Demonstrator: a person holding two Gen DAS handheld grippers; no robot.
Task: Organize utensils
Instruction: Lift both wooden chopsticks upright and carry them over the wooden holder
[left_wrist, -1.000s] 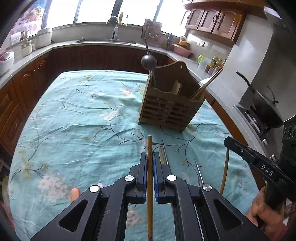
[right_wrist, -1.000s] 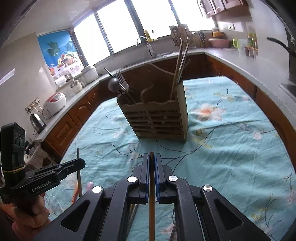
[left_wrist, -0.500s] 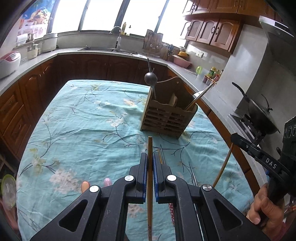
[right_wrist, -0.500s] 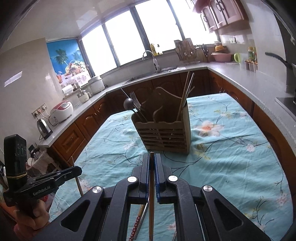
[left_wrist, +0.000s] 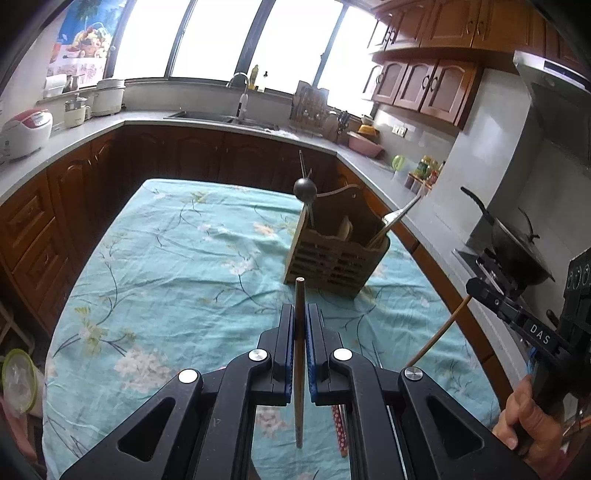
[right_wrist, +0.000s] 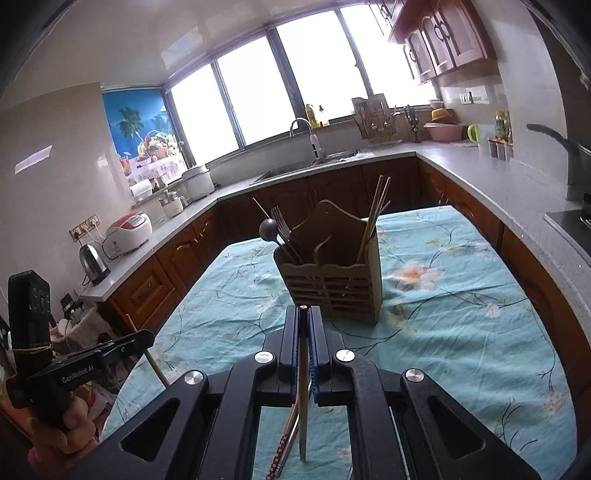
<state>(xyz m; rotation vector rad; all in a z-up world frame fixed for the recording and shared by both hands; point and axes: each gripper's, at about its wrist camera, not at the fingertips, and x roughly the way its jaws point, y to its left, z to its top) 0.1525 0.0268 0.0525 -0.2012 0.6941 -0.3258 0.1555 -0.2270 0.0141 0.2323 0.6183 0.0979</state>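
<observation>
A slatted wooden utensil holder (left_wrist: 334, 258) (right_wrist: 332, 291) stands on the teal flowered tablecloth (left_wrist: 177, 280). It holds a round-headed black ladle (left_wrist: 305, 190), a fork (left_wrist: 400, 214) and several chopsticks (right_wrist: 376, 210). My left gripper (left_wrist: 300, 314) is shut on a wooden chopstick (left_wrist: 299, 295), raised above the cloth short of the holder. My right gripper (right_wrist: 303, 314) is shut on another wooden chopstick (right_wrist: 303, 354), also short of the holder. Each gripper shows in the other's view, the right gripper (left_wrist: 491, 295) and the left gripper (right_wrist: 122, 343), with its stick hanging below.
Loose utensils lie on the cloth under the grippers, among them a red patterned chopstick (left_wrist: 338, 424) (right_wrist: 280, 446). A wok (left_wrist: 517, 251) sits on the stove at the right. Counters with a sink (right_wrist: 306, 166), a rice cooker (right_wrist: 129, 230) and a kettle (right_wrist: 94, 260) ring the table.
Both grippers have risen and drawn back from the holder, which now looks smaller and farther off. Each still grips its chopstick.
</observation>
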